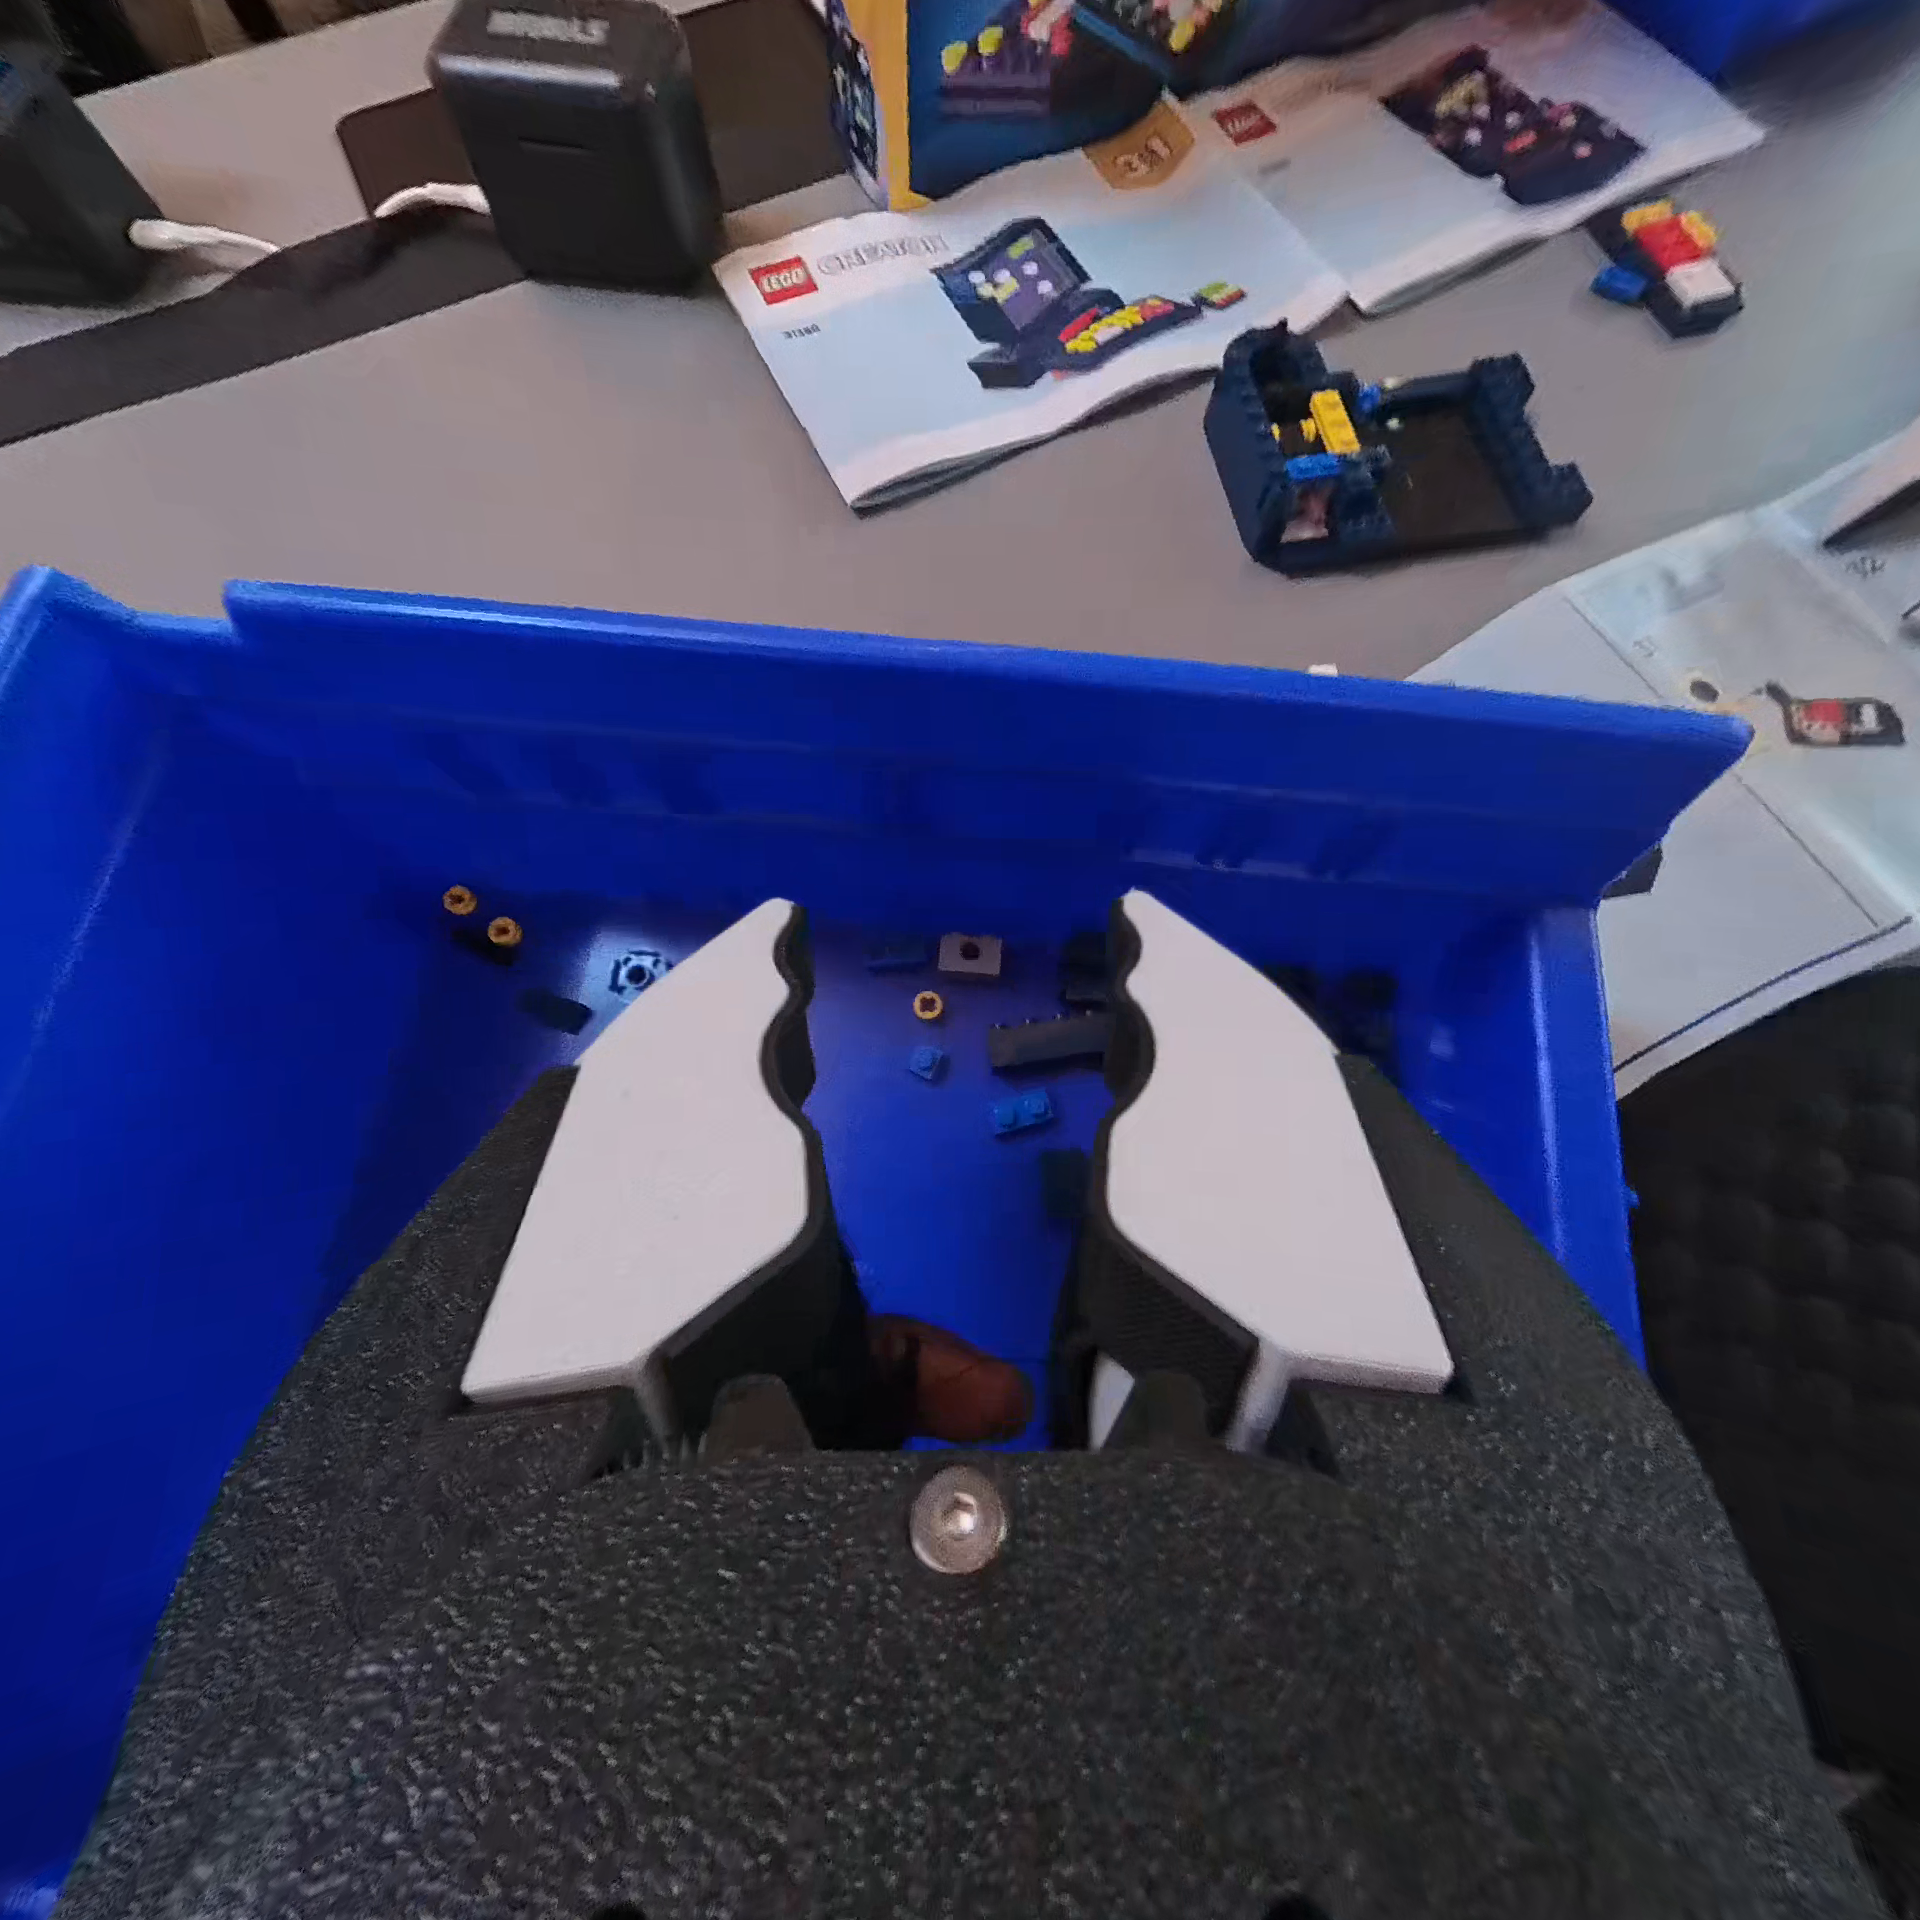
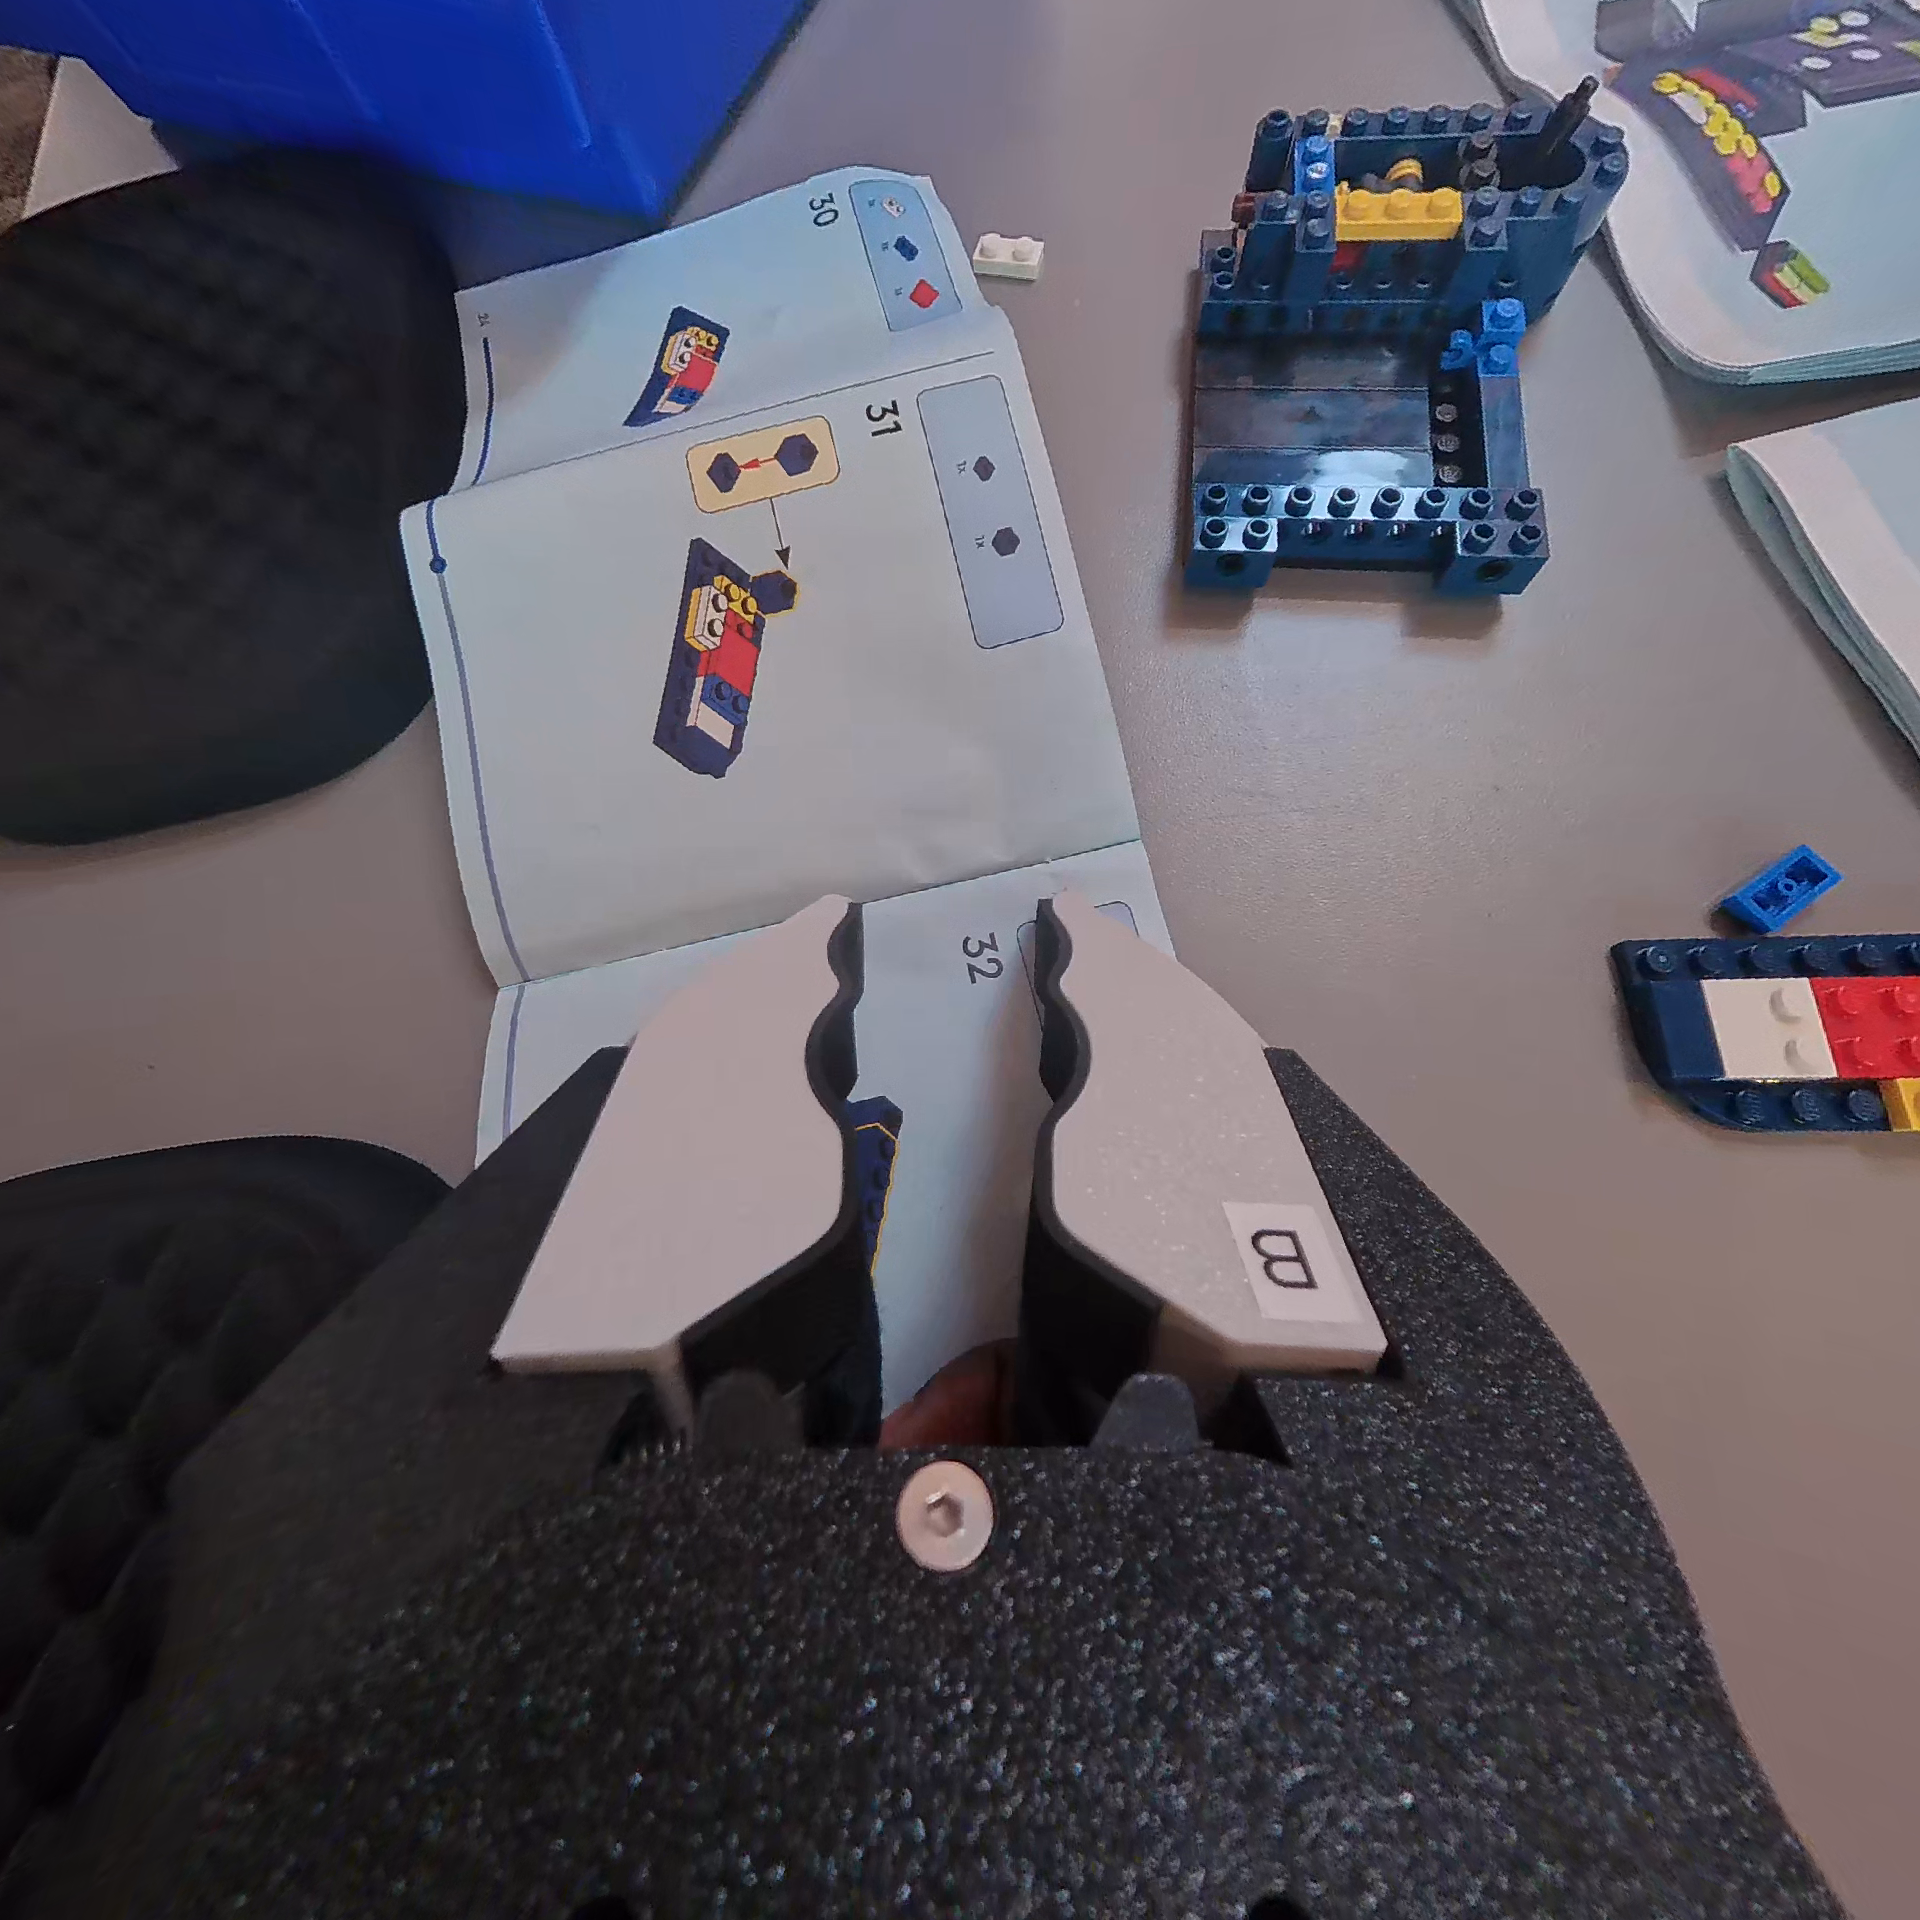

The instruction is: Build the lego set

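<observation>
- Grey tabletop (image 2: 1351,790) runs under everything, strewn with printed booklets and brick builds.
- Big blue bin (image 1: 935,727) fills the left wrist view, loose small pieces scattered on its floor.
- Left hand-held gripper (image 1: 958,935) hangs inside the bin, jaws wide, nothing gripped; a grey square piece (image 1: 969,953), a tan round stud (image 1: 928,1004) and a dark long brick (image 1: 1044,1039) lie on the bin floor between and below its fingers.
- Right hand-held gripper (image 2: 951,925) hovers over an open instruction booklet (image 2: 748,644), jaws partly apart with only the page showing between them.
- Dark blue brick build (image 2: 1371,416) with a yellow brick inside sits on the tabletop beyond the booklet, well apart from the right gripper.
- Flat navy plate with white and red bricks (image 2: 1787,1029) lies at the right edge.
- Small blue plate (image 2: 1779,886) rests just beside it.
- Tiny white plate (image 2: 1008,255) sits near the booklet's far corner.
</observation>
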`<state>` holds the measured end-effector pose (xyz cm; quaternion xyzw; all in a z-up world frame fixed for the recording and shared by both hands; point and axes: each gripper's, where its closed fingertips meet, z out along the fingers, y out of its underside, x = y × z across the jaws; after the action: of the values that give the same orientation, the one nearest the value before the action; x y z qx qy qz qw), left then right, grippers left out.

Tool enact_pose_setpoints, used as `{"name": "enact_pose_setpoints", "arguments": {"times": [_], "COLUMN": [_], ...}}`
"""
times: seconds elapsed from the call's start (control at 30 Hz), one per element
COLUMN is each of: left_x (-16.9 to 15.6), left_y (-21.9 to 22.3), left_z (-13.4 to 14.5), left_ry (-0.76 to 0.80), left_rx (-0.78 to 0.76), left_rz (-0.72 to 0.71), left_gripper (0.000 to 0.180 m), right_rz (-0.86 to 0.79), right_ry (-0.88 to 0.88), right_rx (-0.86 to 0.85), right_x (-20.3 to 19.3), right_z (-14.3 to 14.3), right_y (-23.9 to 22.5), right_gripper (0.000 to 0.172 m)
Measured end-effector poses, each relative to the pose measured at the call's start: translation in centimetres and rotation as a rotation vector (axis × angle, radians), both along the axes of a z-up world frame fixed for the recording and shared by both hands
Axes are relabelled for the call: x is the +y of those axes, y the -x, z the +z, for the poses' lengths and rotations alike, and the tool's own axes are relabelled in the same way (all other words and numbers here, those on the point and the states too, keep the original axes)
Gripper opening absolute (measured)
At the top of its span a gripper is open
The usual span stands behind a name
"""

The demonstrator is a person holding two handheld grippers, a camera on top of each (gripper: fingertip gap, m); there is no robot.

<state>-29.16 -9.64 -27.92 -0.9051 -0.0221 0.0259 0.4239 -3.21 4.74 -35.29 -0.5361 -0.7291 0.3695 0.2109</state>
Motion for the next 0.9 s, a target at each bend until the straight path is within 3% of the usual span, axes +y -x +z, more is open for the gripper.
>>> {"name": "enact_pose_setpoints", "arguments": {"times": [0.1, 0.23, 0.4, 0.57, 0.73, 0.9], "left_x": [-0.3, -1.7, -2.3, -2.6, -2.4, -2.0], "left_y": [-2.8, -5.9, -5.6, -6.0, -6.0, -5.4], "left_z": [-1.9, -5.3, -6.8, -6.9, -7.0, -6.9], "left_ry": [0.121, 0.354, 0.471, 0.515, 0.547, 0.546], "left_rx": [0.018, 0.086, 0.151, 0.134, 0.175, 0.240], "left_rz": [-0.183, -0.414, -0.424, -0.464, -0.498, -0.513], "left_gripper": [0.039, 0.031, 0.038, 0.021, 0.028, 0.014], "right_rz": [0.000, -0.001, -0.001, 0.000, 0.000, 0.000], "right_ry": [0.001, 0.001, -0.003, -0.004, -0.007, -0.008], "right_rx": [0.000, 0.000, 0.000, 0.001, 0.001, 0.001], "right_x": [0.0, 0.0, 0.0, 0.0, 0.0, 0.0], "right_z": [0.0, 0.0, 0.0, 0.0, 0.0, 0.0], "right_y": [0.0, 0.0, 0.0, 0.0, 0.0, 0.0], "right_gripper": [0.032, 0.032, 0.032, 0.032, 0.032, 0.032]}}
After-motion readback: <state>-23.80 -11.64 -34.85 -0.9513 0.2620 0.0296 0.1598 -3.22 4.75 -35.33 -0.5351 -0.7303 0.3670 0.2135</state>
